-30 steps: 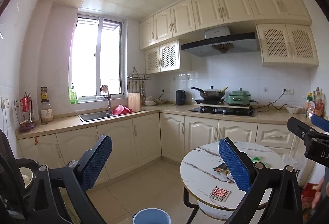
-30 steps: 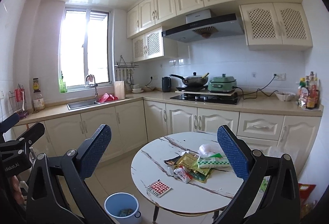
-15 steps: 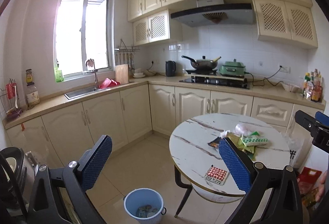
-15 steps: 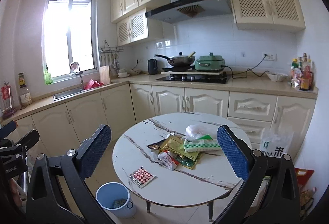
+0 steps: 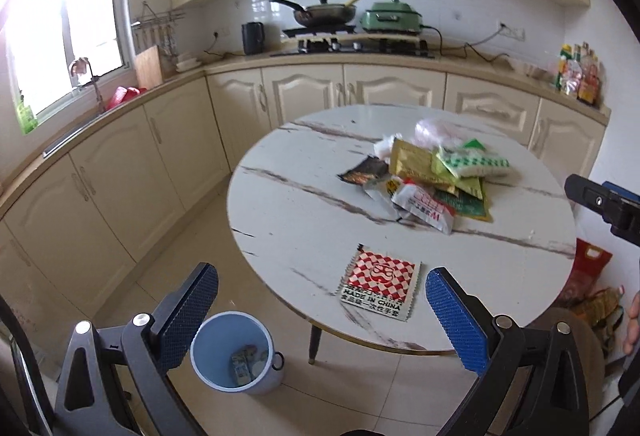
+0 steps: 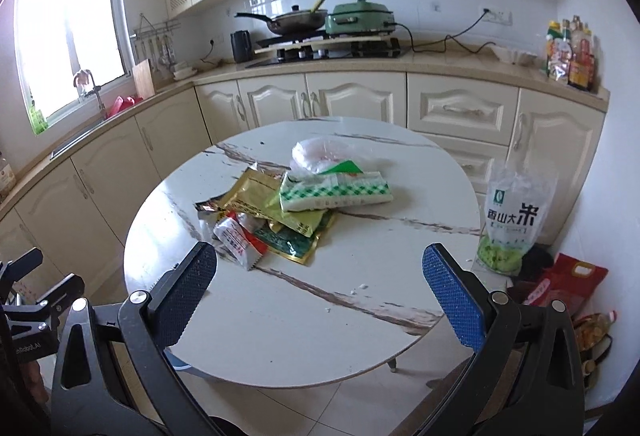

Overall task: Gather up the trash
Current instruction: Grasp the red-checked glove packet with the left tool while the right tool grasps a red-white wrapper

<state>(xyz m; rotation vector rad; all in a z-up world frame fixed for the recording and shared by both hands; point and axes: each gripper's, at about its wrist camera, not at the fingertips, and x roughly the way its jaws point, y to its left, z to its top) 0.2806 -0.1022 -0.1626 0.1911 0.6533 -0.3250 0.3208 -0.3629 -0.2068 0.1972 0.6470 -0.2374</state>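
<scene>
A round white marble table (image 5: 304, 220) (image 6: 360, 316) carries a heap of wrappers (image 5: 432, 175) (image 6: 296, 203): gold, green and red-white packets plus a clear bag. A red-and-white checkered packet (image 5: 378, 286) lies apart near the table's front edge. A blue bin (image 5: 234, 354) with some trash inside stands on the floor left of the table. My left gripper (image 5: 320, 306) hangs open above the floor and table edge, just short of the checkered packet. My right gripper (image 6: 320, 286) stays open over the table's near side, nothing between its fingers.
Cream kitchen cabinets (image 6: 352, 99) and a counter with a stove and pan (image 6: 296, 21) wrap behind the table. A rice bag (image 6: 514, 215) and red bags (image 6: 568, 284) sit on the floor to the right. Tiled floor (image 5: 132, 300) lies left of the table.
Both grippers have tilted downward and moved closer to the table; the wrappers and blue bin now fill more of each view. Both stay open.
</scene>
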